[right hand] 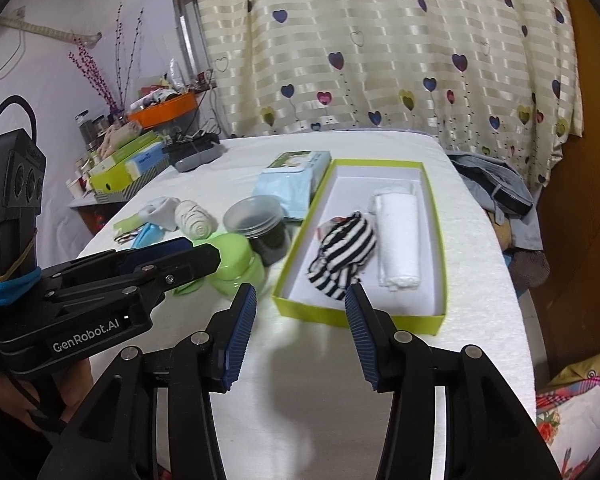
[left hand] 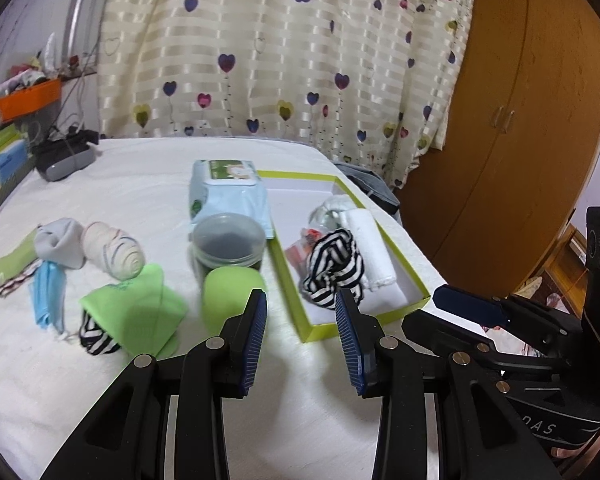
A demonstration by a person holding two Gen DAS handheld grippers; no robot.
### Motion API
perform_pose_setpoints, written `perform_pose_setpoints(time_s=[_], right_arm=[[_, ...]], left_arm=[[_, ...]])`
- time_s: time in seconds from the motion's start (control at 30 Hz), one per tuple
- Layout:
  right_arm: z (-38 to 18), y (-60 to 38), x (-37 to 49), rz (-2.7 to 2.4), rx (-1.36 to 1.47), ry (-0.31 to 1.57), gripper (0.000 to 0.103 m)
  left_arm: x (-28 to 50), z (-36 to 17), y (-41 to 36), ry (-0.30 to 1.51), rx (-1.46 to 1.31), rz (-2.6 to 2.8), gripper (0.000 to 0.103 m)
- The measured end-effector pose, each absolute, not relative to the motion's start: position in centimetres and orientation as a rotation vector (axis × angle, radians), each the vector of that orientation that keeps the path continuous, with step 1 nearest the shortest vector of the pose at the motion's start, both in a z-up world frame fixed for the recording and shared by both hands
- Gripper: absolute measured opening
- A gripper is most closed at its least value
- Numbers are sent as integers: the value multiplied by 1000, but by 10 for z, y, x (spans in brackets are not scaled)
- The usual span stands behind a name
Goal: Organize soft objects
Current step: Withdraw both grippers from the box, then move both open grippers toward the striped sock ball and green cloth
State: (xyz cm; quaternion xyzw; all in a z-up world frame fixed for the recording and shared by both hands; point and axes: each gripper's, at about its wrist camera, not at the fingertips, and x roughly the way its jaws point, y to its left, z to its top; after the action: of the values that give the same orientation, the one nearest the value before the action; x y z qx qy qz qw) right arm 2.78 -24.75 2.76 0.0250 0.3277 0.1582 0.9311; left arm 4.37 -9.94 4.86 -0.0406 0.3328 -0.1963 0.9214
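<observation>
A lime-edged shallow box (left hand: pixel 364 318) (right hand: pixel 356 314) lies on the white table. In it lie a black-and-white striped sock bundle (left hand: pixel 334 266) (right hand: pixel 344 252) and a rolled white towel (left hand: pixel 370 248) (right hand: pixel 396 236). Left of the box lie a rolled cream striped sock (left hand: pixel 114 250) (right hand: pixel 194 218), a grey sock (left hand: pixel 58 242), a blue face mask (left hand: pixel 48 294), a green cloth (left hand: pixel 140 312) over another striped sock (left hand: pixel 96 334). My left gripper (left hand: pixel 302 336) is open and empty, above the table before the box. My right gripper (right hand: pixel 300 332) is open and empty, near the box's front edge.
A wet-wipes pack (left hand: pixel 228 192) (right hand: pixel 290 184), a lidded dark jar (left hand: pixel 228 242) (right hand: pixel 260 226) and a green round container (left hand: pixel 230 294) (right hand: pixel 236 264) stand left of the box. Clutter and boxes (right hand: pixel 120 164) sit at the far left. A wooden wardrobe (left hand: pixel 512 120) stands right.
</observation>
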Motion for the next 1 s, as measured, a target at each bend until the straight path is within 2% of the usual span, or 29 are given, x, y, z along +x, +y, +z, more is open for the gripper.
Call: perform_pose_setpoints(time_s=[1.0], right_arm=[[20,-204,27,429,1,688,48]], left_arm=[[36,38,-48,688,-132,-290,34]])
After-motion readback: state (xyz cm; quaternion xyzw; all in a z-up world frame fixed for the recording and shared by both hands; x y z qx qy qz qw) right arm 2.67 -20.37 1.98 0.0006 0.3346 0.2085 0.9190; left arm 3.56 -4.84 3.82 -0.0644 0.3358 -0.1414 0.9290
